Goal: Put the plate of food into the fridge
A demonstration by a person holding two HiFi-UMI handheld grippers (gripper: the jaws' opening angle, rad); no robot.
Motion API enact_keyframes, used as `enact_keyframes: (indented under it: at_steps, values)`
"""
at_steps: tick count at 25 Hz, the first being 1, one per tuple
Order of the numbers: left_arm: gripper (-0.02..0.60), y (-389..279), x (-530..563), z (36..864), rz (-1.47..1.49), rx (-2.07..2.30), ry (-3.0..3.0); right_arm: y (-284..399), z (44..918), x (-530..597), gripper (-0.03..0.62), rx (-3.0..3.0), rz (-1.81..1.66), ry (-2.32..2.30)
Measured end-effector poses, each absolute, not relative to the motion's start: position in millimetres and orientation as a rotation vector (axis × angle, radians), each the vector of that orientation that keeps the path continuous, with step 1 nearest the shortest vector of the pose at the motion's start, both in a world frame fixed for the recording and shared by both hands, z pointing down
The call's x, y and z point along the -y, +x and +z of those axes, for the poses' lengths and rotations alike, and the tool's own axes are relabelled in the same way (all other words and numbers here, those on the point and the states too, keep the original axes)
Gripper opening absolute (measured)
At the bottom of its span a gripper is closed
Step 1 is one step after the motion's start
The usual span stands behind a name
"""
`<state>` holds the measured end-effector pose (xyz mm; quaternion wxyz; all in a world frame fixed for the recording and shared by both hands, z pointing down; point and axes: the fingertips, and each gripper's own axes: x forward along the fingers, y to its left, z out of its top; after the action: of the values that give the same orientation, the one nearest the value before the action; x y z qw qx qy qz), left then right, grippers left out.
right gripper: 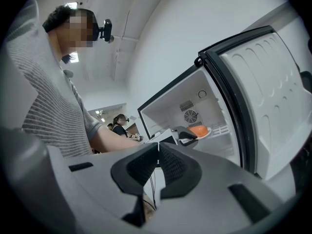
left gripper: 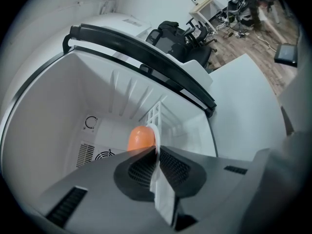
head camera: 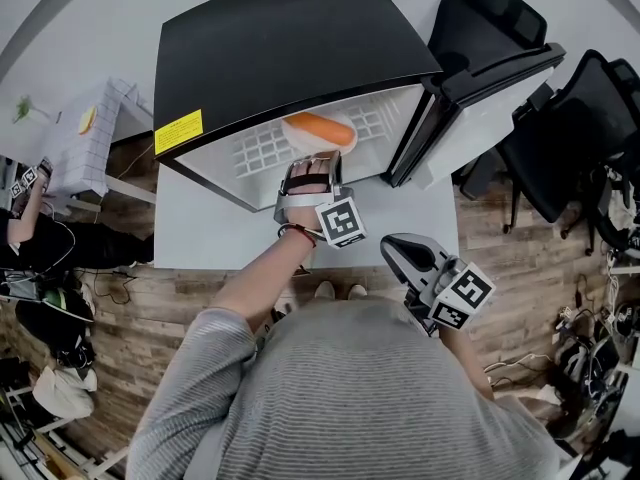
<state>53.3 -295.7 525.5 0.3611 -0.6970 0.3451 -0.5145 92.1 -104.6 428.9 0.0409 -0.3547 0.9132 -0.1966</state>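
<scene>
A white plate (head camera: 345, 145) with orange food (head camera: 318, 128) is inside the open fridge (head camera: 290, 38), above its white wire shelf (head camera: 260, 148). My left gripper (head camera: 312, 173) reaches into the fridge opening and is shut on the plate's near rim. In the left gripper view the thin white rim (left gripper: 155, 145) stands pinched between the dark pads, with the food (left gripper: 140, 138) just beyond. My right gripper (head camera: 408, 253) hangs back near the person's body, shut and empty. The right gripper view shows its pads (right gripper: 146, 165) together, and the plate (right gripper: 200, 130) far off in the fridge.
The fridge door (head camera: 470, 98) stands open to the right. The fridge sits on a white platform (head camera: 200, 228). Black office chairs (head camera: 560, 138) crowd the right side. Another person (head camera: 20, 228) sits at the far left by a white crate (head camera: 85, 133).
</scene>
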Motion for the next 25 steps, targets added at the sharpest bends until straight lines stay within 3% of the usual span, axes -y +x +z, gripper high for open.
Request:
enact_keyframes:
  at_steps: [25]
  values:
    - [0.034, 41.7, 326.9, 526.7, -1.380, -0.939, -1.780, 93.8, 430.7, 110.3, 0.014, -2.788, -0.613, -1.099]
